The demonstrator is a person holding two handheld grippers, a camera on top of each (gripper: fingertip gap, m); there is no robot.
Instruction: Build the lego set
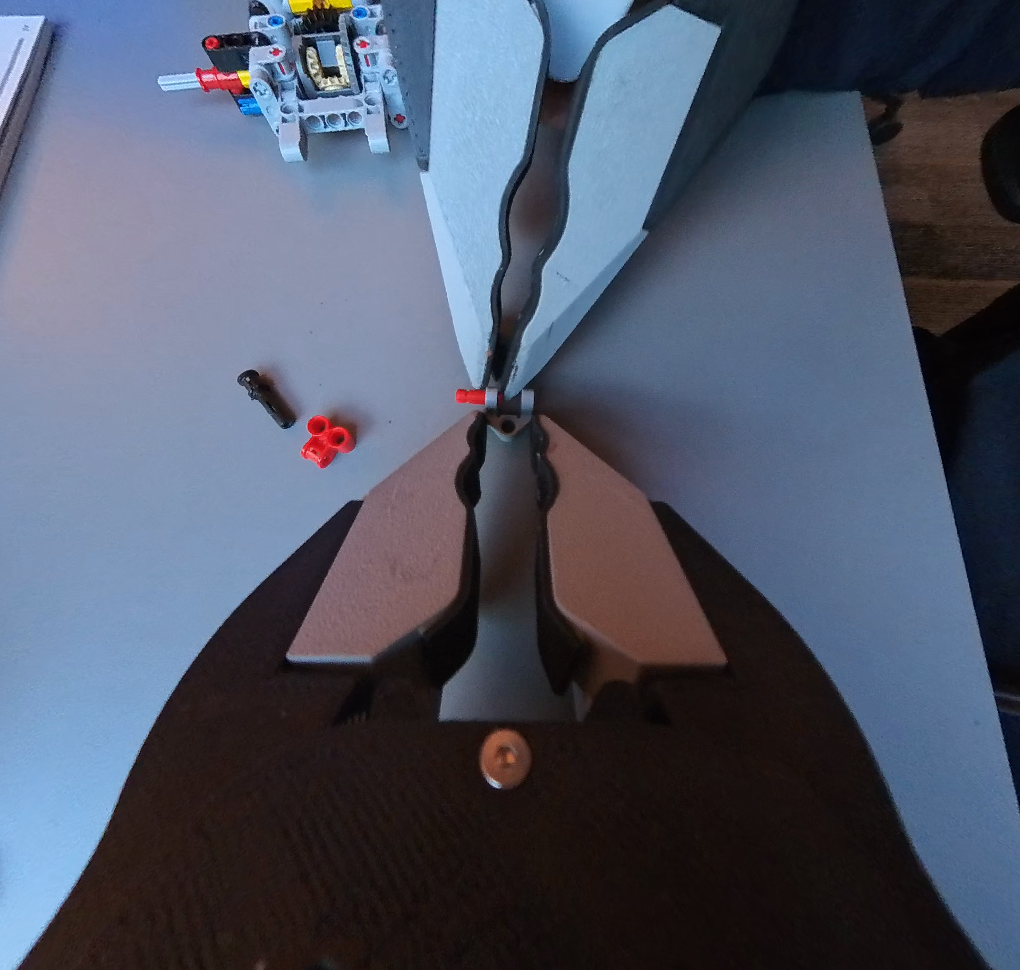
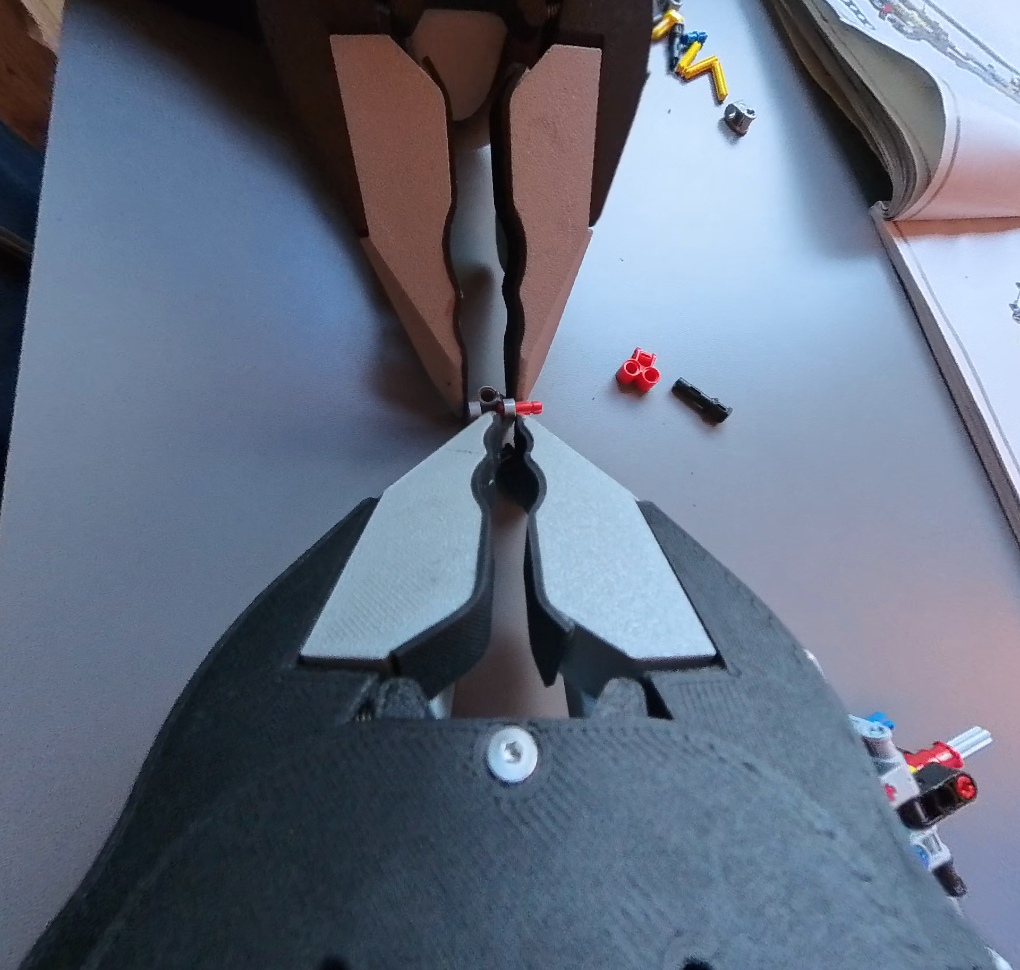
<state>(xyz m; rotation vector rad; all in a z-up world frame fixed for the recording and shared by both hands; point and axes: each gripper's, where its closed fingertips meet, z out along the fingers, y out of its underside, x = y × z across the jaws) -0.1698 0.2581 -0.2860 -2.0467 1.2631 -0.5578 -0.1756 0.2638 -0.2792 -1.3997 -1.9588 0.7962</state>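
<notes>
Grey table [image 1: 165, 281]: left gripper [image 1: 509, 424] clamps a small grey connector [image 1: 510, 419]; right gripper [image 2: 505, 427], tips together, pinches its red pin [image 1: 469, 395]. Tiny tip contact, so the pin could slip out.

A grey tabletop [image 1: 165, 281] is seen. A small grey piece [image 1: 510, 419] with a red pin [image 1: 469, 395] is gripped between two hand-held grippers. The left hand-held gripper [image 1: 508, 424] is shown with brownish fingers [image 1: 419, 529] and a black body. The right hand-held gripper [image 2: 505, 424] is shown with light grey fingers [image 2: 419, 557]. A red block [image 1: 325, 440] and a black pin [image 1: 266, 398] are seen nearby. A model [image 1: 320, 60] is coloured grey, yellow, red, blue and green. Yellow bars [image 2: 701, 68] are seen by a white book [image 2: 883, 60].
</notes>
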